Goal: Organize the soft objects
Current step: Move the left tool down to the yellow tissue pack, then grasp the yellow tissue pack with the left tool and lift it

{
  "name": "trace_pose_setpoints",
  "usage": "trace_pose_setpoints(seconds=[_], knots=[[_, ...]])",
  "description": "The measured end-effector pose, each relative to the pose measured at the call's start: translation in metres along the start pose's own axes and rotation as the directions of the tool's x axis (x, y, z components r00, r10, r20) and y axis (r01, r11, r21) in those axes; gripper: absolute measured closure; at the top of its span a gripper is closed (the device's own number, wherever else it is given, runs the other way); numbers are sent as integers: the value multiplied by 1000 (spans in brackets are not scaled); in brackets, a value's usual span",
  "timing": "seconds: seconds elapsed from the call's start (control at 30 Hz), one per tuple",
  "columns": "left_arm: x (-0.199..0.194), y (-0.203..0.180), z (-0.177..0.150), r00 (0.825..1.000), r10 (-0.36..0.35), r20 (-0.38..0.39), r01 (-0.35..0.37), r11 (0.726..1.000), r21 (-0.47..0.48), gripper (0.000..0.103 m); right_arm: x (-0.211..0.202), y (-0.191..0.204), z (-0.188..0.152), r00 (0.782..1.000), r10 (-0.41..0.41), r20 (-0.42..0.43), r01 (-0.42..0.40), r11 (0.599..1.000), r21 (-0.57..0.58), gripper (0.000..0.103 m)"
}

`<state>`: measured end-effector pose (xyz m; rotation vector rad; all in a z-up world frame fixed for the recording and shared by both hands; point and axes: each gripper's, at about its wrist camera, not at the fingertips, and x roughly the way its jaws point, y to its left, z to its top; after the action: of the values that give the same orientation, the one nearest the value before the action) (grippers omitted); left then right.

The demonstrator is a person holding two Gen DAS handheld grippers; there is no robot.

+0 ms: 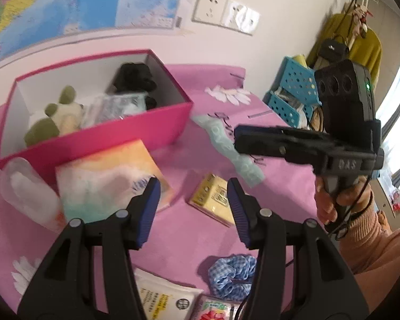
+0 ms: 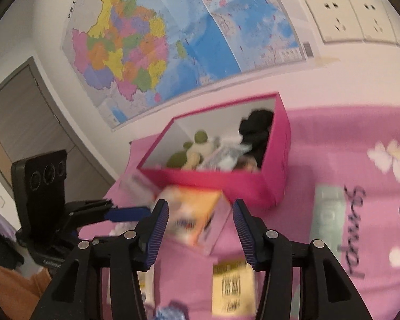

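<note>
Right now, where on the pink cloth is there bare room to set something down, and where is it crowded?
Bare cloth lies between the yellow packet and the blue gingham scrunchie, and right of the mint strip toward the blue basket. The pink box is crowded: plush toy, wrapped packs, black fabric. The tissue pack crowds its front.

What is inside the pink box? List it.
Inside the pink box: a green and cream plush toy, a black soft item at the far end, and clear plastic-wrapped packets between them. The box floor and anything beneath these is covered.
</note>
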<state>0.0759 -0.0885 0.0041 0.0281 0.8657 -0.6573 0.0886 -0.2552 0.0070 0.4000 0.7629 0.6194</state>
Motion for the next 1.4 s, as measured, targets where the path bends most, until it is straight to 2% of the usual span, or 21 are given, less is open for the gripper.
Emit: trace_pose_setpoints(seconds=[0.3, 0.53, 0.63, 0.73, 0.83, 1.03, 1.13, 1.33, 1.4], knots=[[51, -19, -12, 992, -26, -121, 33, 998, 54, 50, -10, -24, -70, 994, -21, -104, 35, 990, 135, 52], [75, -20, -10, 986, -19, -164, 28, 998, 53, 51, -4, -38, -100, 988, -12, -153, 43, 978, 206, 52], [82, -19, -9, 984, -15, -177, 25, 998, 52, 51, 0, -41, -102, 989, 2, -150, 32, 974, 223, 55], [89, -19, -9, 980, -14, -196, 25, 998, 50, 51, 4, -46, -102, 989, -1, -145, 35, 972, 234, 63], [91, -22, -11, 977, -41, -209, 51, 998, 46, 51, 6, -52, -102, 990, -18, -138, 52, 969, 243, 68], [86, -31, -20, 971, -85, -224, 99, 994, 51, 51, 7, -59, -94, 989, -68, -129, 96, 969, 229, 68], [84, -28, -22, 972, -86, -221, 96, 995, 35, 51, 7, -57, -91, 987, -97, -129, 122, 972, 201, 68], [90, -15, -15, 973, -76, -219, 72, 997, -25, 51, 2, -63, -85, 990, -101, -95, 120, 969, 217, 67], [94, -16, -15, 970, -81, -227, 77, 997, -29, 64, 4, -65, -84, 991, -94, -92, 112, 968, 226, 67]])
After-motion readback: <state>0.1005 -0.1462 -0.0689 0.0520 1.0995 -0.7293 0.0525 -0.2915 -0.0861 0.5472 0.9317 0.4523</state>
